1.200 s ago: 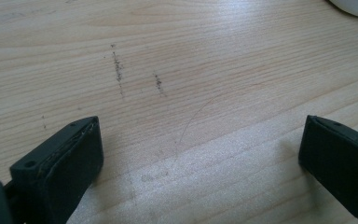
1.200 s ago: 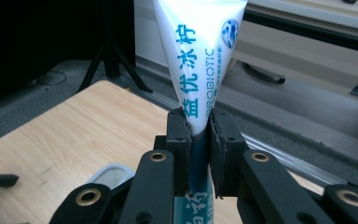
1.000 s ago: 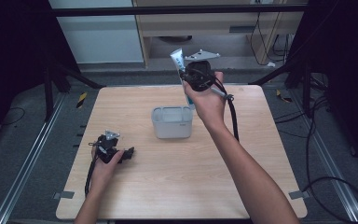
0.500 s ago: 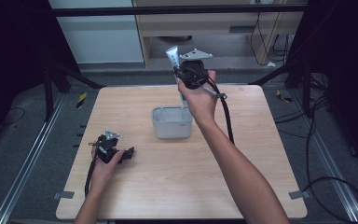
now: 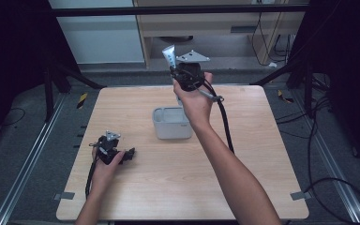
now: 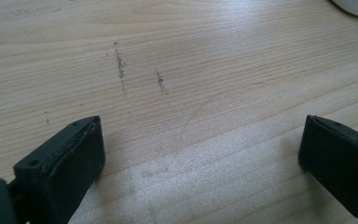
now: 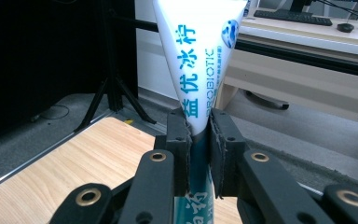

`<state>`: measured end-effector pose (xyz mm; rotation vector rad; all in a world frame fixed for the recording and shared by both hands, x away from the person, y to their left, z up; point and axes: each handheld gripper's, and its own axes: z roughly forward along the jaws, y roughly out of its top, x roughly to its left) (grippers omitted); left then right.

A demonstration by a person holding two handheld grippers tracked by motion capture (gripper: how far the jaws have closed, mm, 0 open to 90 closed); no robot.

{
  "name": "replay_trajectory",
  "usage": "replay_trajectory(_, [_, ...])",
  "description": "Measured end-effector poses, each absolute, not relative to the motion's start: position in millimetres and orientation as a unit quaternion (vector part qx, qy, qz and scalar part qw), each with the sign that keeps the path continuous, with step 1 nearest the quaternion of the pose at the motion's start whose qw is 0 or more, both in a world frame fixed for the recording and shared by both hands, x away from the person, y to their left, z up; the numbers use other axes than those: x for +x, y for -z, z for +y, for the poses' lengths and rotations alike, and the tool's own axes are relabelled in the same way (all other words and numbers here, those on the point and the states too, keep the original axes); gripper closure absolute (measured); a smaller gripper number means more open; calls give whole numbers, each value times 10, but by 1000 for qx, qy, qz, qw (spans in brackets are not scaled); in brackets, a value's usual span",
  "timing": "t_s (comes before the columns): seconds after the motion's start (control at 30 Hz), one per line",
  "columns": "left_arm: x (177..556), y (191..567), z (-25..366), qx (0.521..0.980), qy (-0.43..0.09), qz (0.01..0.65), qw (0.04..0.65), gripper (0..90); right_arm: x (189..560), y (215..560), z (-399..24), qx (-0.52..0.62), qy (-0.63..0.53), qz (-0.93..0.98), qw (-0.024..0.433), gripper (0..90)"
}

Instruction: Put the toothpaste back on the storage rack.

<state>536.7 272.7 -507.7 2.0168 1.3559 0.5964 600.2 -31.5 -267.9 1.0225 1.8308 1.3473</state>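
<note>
A: What lies on the pale wooden table (image 5: 243,154)?
B: One white rectangular plastic tub (image 5: 171,123).
A: And the tube?
B: One white toothpaste tube with blue lettering (image 7: 196,56), clamped upright in the raised right gripper (image 5: 183,75) above the tub. The left gripper (image 6: 200,154) rests low, jaws spread, holding nothing.

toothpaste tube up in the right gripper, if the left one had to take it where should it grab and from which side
Probably the flat upper half of the toothpaste tube, above the right gripper, which is shut on its narrow lower part. Come in level, pads on the two broad printed faces; the open left gripper looks wide enough.
</note>
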Motion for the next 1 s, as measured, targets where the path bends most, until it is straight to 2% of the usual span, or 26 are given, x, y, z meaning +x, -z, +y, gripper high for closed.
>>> replay_trajectory(1.0, [5408, 5080, 2706, 764, -225, 516, 316, 0, 6017, 2866, -96, 386, -531, 689, 306, 794])
